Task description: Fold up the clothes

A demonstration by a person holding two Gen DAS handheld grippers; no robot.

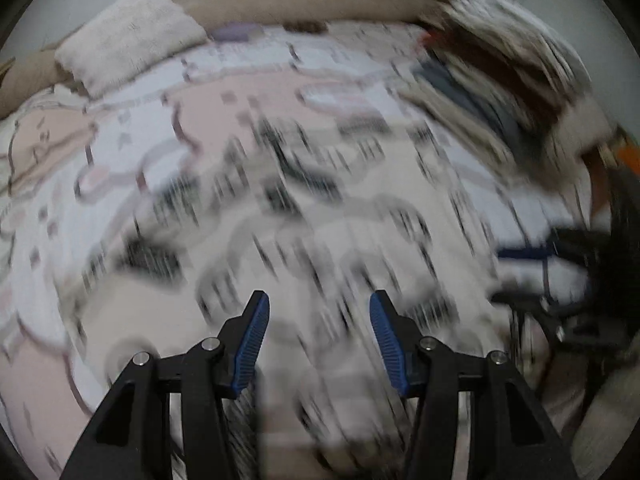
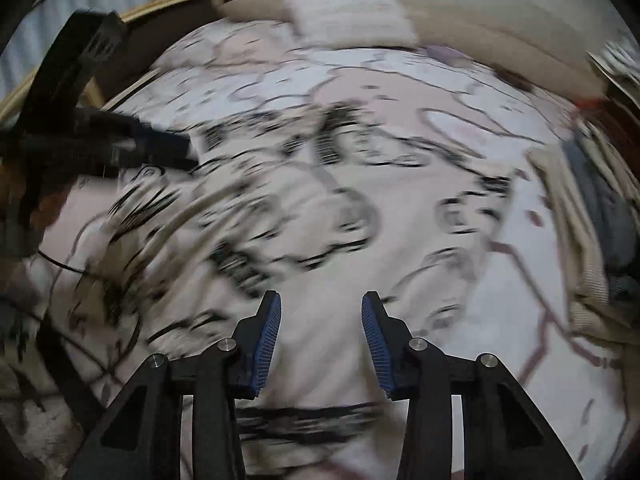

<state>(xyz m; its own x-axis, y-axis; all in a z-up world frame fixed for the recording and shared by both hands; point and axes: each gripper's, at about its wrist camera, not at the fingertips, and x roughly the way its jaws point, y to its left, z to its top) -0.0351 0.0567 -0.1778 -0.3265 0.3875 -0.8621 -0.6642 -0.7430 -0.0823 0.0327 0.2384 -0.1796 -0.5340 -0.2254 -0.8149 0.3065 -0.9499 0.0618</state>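
A pale garment (image 1: 320, 216) printed with black marks is lying spread across the middle of the bed, heavily smeared by motion blur in both views, so its edges and folds cannot be made out. The left tongs (image 1: 316, 312) are hanging over its near part with the blue pads apart, released and gripping nothing. The right tongs (image 2: 321, 312) are hovering over the same cloth (image 2: 320, 216), likewise spread and empty. The garment is resting on a bedsheet (image 1: 240, 100) patterned in pink and white. A fluffy white pillow (image 1: 128, 36) is sitting at the far left of the bed, and a pile of clothes (image 1: 500, 76) is lying along the right side.
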